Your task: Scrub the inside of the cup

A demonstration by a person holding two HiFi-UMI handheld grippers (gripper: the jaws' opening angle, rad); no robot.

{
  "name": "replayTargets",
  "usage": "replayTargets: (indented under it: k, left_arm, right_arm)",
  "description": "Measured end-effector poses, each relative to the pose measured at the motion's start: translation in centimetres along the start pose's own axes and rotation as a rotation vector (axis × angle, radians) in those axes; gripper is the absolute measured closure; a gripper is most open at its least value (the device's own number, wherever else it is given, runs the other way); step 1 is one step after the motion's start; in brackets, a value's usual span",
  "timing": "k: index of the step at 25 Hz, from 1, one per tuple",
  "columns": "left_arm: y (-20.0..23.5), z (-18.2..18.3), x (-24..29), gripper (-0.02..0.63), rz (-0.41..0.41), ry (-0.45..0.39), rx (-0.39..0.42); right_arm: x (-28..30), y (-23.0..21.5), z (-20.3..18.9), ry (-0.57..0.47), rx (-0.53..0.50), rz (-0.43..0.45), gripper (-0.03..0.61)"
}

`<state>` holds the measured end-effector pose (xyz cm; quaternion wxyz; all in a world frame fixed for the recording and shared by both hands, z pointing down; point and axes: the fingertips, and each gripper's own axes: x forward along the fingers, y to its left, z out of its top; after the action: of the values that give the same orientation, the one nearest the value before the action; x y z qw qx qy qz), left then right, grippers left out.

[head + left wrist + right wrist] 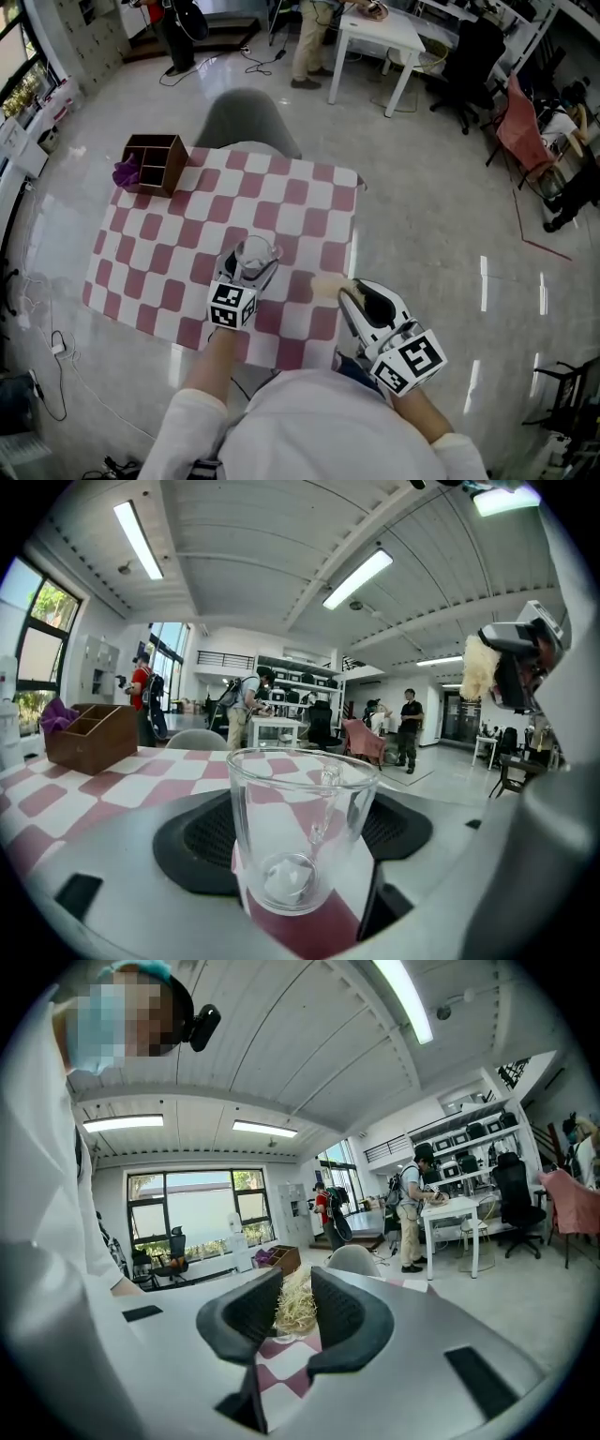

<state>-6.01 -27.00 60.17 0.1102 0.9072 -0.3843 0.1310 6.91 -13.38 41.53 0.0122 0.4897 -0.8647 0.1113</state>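
Note:
A clear glass cup (255, 255) with a handle stands upright on the red and white checked table (178, 225), near its front edge. My left gripper (249, 270) is shut on the cup, its black pads (192, 841) pressing both sides of the cup (302, 808). The cup is empty. To its right, my right gripper (345, 292) is shut on a pale fibrous scrubber (326, 284), held above the table's front right part and apart from the cup. In the right gripper view the scrubber (296, 1307) is pinched between the dark pads (342, 1309).
A brown wooden box (155, 161) with a purple cloth (126, 172) sits at the table's far left corner. A grey chair (248, 117) stands behind the table. Further back are a white table (375, 33), standing people and office chairs.

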Motion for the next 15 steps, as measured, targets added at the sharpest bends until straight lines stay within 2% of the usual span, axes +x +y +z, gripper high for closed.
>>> replayTargets:
  k: [5, 15]
  left_arm:
    - [0.09, -0.63, -0.05, 0.244, 0.006, -0.007, -0.024]
    - [-0.12, -1.17, -0.71, 0.244, -0.008, -0.002, -0.003]
  right_arm:
    - [-0.05, 0.01, 0.16, 0.008, -0.008, 0.010, 0.469]
    - [0.38, -0.07, 0.21, 0.011, -0.002, 0.043, 0.469]
